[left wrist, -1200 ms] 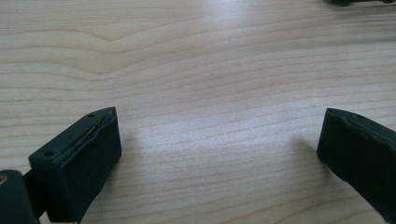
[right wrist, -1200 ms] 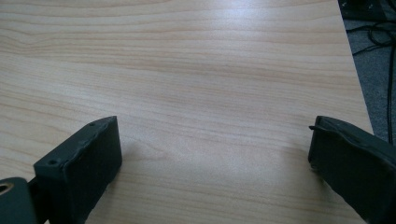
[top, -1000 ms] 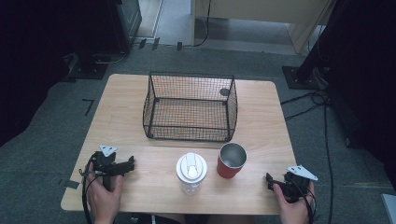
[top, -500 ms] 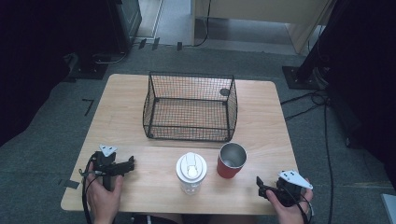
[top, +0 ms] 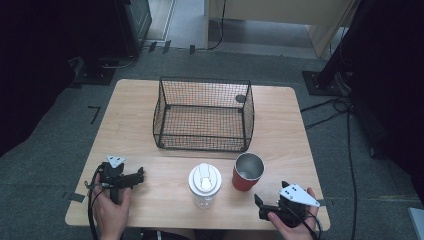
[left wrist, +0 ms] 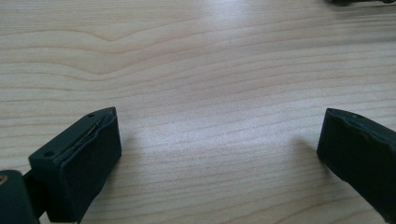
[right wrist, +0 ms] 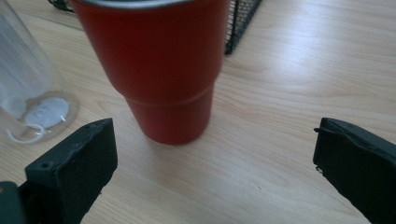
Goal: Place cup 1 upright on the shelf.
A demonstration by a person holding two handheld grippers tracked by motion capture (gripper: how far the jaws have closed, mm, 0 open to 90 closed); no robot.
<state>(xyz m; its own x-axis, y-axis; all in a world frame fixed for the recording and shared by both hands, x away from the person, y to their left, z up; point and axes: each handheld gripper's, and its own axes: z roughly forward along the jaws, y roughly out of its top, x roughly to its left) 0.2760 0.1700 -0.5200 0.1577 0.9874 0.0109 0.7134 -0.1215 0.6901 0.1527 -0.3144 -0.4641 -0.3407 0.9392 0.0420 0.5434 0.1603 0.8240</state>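
Right claw (top: 261,206): jaws just opening, now wide, nothing gripped, facing red cup (top: 247,172); left claw (top: 138,176): wide, over table (top: 135,115)

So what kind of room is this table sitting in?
Probably a lab or workshop: grey carpet floor with tape marks, cables trailing past equipment stands, and a small wooden table set up for testing.
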